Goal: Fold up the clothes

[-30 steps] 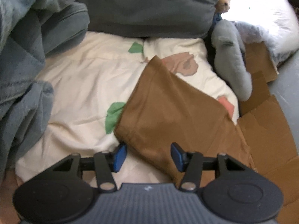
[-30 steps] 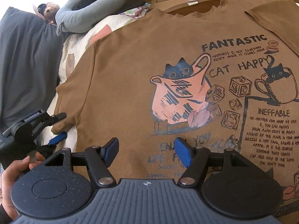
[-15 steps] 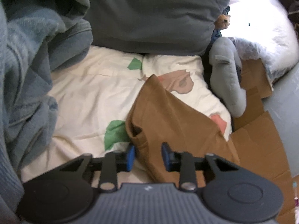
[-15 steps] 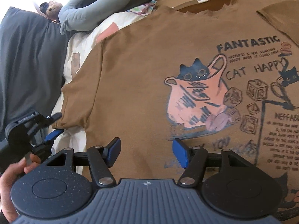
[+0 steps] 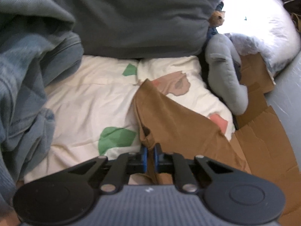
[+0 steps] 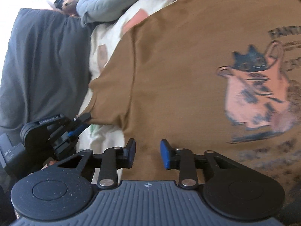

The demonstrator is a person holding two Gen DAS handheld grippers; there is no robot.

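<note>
The brown T-shirt point(image 6: 178, 66) lies spread, print side up, across the cream patterned duvet point(image 5: 90, 101) and some cardboard point(image 5: 263, 141), with its sleeve point(image 5: 165, 113) reaching toward the grey pillow point(image 5: 141, 18) at twelve o'clock in the left wrist view. The left tongs point(image 5: 149, 155) have just been closing and now pinch the sleeve's bunched cuff between their blue pads. The right tongs point(image 6: 147, 154) have also been narrowing, but a gap remains; they sit over the shirt's side at six o'clock in their own view, and I cannot tell whether cloth is caught yet. To do the sleeve fold well, the right tongs should probably grip both layers at the side seam, then both lift together and carry the edge toward three o'clock, keeping the fabric taut so the crease runs straight.
</note>
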